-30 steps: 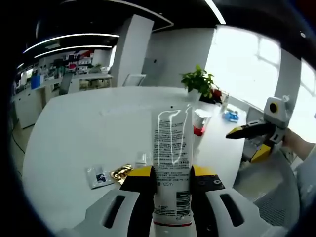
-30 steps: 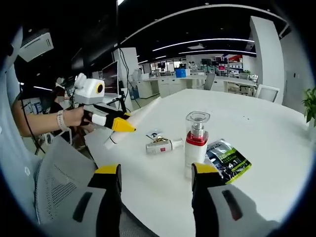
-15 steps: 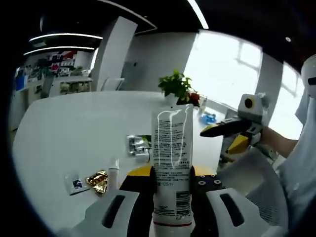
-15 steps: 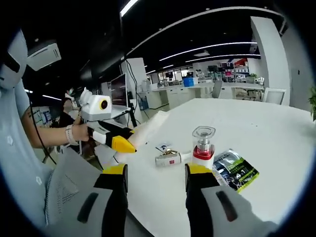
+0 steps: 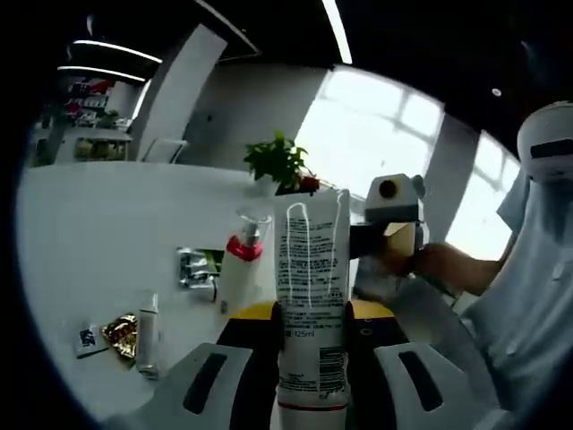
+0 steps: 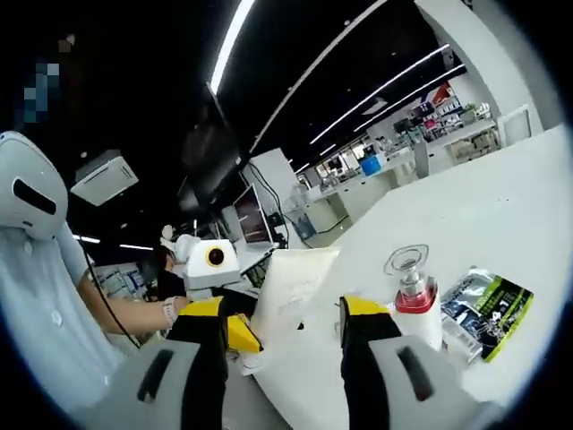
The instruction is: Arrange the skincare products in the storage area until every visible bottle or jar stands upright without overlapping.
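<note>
- The broad white round surface point(image 5: 107, 215) carries the loose products; its near edge is cut off behind the jaws in both views.
- The tall white squeeze tube with fine printed text point(image 5: 311, 296) is the largest product. It is clamped between the jaws of the left hand-held gripper point(image 5: 311, 324), crimped end away from the camera and cap end out of sight below. I judge it light and soft-walled, likely to dent under a hard squeeze, so the stiffer shoulder near the cap looks the better place to hold.
- The right hand-held gripper point(image 6: 285, 315) has its jaws apart with nothing between them; the tube and left gripper lie just beyond.
- The white pump bottle with a red collar and clear cap point(image 5: 242, 269) stands upright on the surface. It looks rigid and top-heavy, best taken by the body rather than the loose-looking cap.
- A silver-and-green foil pouch point(image 6: 483, 300) lies flat beside it.
- A small white tube point(image 5: 148, 330) lies on its side, slim and apt to roll.
- A crumpled gold wrapper point(image 5: 119, 329) and a small sachet point(image 5: 88, 338) are too small to read.
</note>
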Tool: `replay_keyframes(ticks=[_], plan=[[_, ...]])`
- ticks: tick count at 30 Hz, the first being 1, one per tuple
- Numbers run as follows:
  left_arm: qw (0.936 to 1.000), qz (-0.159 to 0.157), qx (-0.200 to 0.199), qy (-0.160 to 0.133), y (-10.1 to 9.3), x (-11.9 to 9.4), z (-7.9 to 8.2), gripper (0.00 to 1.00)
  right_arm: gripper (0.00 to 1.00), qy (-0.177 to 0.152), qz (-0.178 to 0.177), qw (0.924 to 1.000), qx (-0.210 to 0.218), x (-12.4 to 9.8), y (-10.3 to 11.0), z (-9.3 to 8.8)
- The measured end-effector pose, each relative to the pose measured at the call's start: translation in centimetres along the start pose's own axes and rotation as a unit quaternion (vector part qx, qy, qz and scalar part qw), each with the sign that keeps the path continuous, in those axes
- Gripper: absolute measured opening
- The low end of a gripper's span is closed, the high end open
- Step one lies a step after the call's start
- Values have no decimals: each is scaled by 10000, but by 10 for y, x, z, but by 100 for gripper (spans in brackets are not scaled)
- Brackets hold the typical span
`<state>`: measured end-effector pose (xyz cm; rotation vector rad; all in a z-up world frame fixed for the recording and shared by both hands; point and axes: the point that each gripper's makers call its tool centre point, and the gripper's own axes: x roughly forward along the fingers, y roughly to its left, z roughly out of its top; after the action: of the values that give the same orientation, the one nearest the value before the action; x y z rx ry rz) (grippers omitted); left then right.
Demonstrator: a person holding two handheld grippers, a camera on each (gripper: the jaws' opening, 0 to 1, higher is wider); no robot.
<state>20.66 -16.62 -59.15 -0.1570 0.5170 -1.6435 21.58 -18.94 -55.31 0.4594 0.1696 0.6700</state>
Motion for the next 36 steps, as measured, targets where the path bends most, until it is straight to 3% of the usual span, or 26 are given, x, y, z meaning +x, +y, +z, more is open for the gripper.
replay_keyframes(ticks=[12,17,22,27,36], plan=[[9972,-731,46,135,-28,6,-5,24,42,9,678,9975,203,5,20,-6],[9950,-998,-40,2,-33,6,-1,24,40,-124,913,9957,112,5,29,0],[9947,-1026,72,51,-33,10,-3,25,37,-32,853,9963,-134,10,32,1],[9938,-991,313,392,-33,17,-16,25,36,376,828,9940,-616,23,38,-11],[9926,-727,739,640,-19,23,-27,25,36,701,657,9890,-1126,26,27,-23]])
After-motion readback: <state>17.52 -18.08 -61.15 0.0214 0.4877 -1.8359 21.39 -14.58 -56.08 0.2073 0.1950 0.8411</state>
